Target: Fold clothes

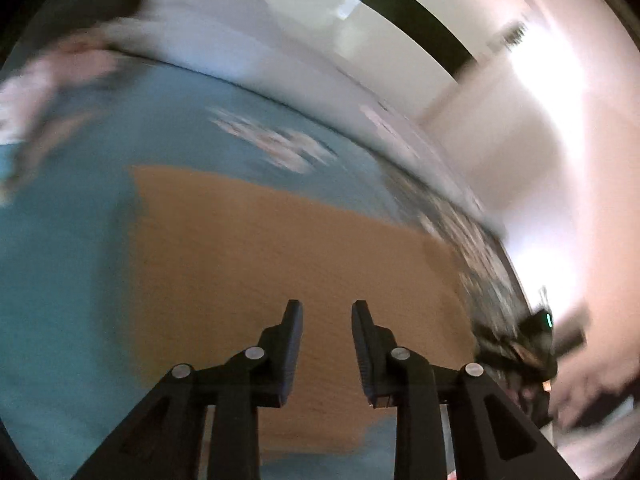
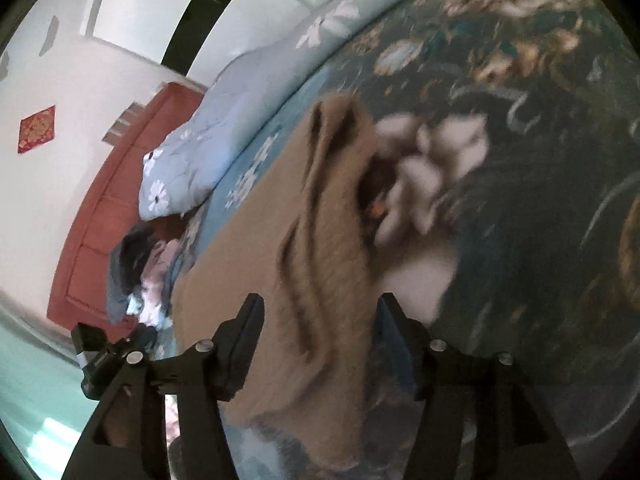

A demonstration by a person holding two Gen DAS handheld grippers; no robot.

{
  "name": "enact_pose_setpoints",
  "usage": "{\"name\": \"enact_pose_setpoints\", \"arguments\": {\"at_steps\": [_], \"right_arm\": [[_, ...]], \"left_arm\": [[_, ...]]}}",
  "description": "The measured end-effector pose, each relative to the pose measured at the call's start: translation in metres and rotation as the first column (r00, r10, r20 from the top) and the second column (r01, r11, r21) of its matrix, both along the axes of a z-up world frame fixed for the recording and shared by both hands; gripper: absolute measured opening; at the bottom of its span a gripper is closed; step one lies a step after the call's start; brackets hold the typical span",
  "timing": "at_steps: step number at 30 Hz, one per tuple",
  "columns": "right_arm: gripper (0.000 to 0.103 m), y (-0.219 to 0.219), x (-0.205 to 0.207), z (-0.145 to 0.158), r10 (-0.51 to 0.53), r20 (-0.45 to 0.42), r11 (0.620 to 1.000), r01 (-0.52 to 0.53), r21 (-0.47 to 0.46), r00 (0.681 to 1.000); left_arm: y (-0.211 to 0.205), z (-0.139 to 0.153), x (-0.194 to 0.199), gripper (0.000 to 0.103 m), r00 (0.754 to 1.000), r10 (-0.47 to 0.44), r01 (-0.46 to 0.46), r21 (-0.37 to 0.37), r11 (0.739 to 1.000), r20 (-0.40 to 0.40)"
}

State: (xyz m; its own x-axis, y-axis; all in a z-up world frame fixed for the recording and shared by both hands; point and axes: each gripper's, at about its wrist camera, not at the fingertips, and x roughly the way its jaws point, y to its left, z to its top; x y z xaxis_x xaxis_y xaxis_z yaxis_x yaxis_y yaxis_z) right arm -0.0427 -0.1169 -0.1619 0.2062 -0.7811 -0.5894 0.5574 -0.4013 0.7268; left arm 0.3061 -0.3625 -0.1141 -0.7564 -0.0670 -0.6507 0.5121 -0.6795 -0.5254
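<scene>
The left gripper (image 1: 327, 308) hovers over the tan garment (image 1: 280, 248) on the bed (image 1: 60, 280), jaws narrowly parted, empty. The right gripper (image 2: 320, 304) stands wide around a raised tan fold, pads apparently clear.

We see a tan garment (image 2: 320, 264) of soft, fuzzy matt knit, ridged with folds. It lies on a bed (image 1: 60, 280) covered in smooth teal cloth. Beside it, a dark floral blanket (image 2: 520, 160) looks plush. Both grippers (image 1: 326, 344) (image 2: 320, 340) are matt black plastic with shiny metal pins.
</scene>
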Motion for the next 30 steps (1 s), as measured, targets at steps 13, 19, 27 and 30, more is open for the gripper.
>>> {"name": "enact_pose_setpoints", "arguments": {"at_steps": [13, 19, 27, 30], "right_arm": [[0.026, -0.015, 0.024, 0.012, -0.099, -0.054, 0.987, 0.105, 0.124, 0.994], [0.023, -0.041, 0.048, 0.065, -0.011, -0.211, 0.987, 0.045, 0.157, 0.978], [0.023, -0.126, 0.117, 0.129, 0.165, -0.425, 0.957, -0.04, 0.288, 0.89], [0.023, -0.154, 0.148, 0.142, 0.225, -0.473, 0.95, -0.084, 0.299, 0.852]], "left_arm": [[0.044, -0.042, -0.032, 0.028, 0.993, -0.109, 0.105, 0.097, 0.99, 0.038], [0.034, -0.016, 0.019, 0.028, 0.999, -0.016, 0.015, -0.021, 1.0, -0.037], [-0.006, -0.007, 0.092, 0.04, 0.973, 0.205, -0.212, -0.066, 0.975, -0.102], [-0.018, -0.004, 0.123, 0.042, 0.953, 0.253, -0.261, -0.03, 0.965, -0.164]]}}
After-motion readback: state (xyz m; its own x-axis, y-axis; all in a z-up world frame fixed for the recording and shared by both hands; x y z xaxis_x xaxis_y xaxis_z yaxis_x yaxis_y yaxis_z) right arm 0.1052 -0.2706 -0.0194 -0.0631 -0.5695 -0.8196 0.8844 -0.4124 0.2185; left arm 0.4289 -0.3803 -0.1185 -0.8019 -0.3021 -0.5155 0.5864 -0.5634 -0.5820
